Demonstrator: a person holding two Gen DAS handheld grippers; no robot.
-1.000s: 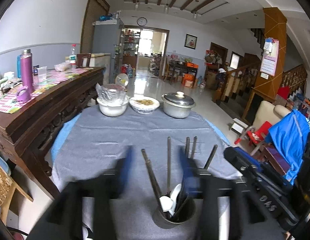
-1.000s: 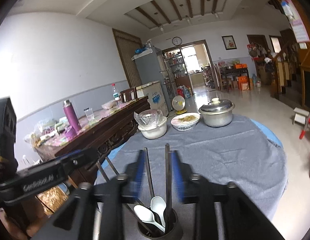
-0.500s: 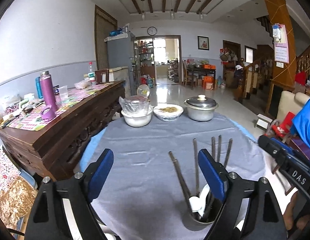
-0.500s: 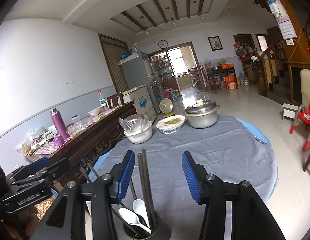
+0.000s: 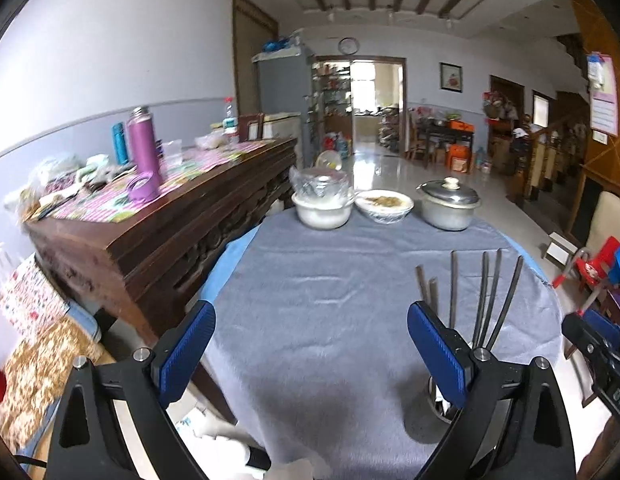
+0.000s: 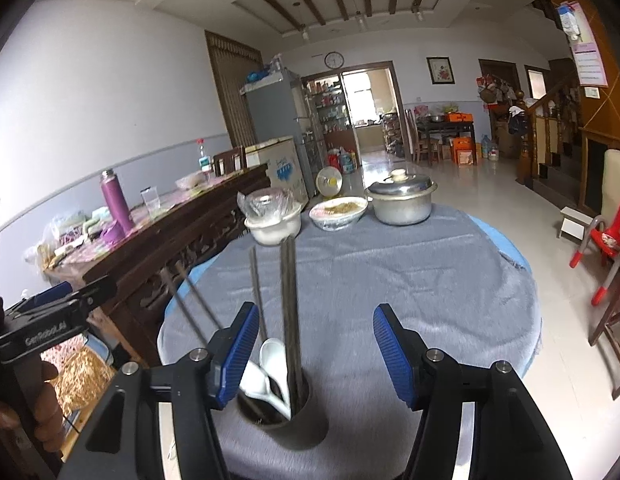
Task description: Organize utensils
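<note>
While both grippers' jaws are opening, empty | cup [image 6: 283, 412] of chopsticks [image 6: 289, 308] and spoons: near table edge, partly behind right gripper [image 6: 312, 352], beside left gripper [image 5: 310, 354] | bowls [image 5: 324, 210], pot [image 5: 448, 206]: far side

Bright daylight from the far doorway [image 5: 376, 96] (edges fisheye-bent, slightly blurred).
</note>
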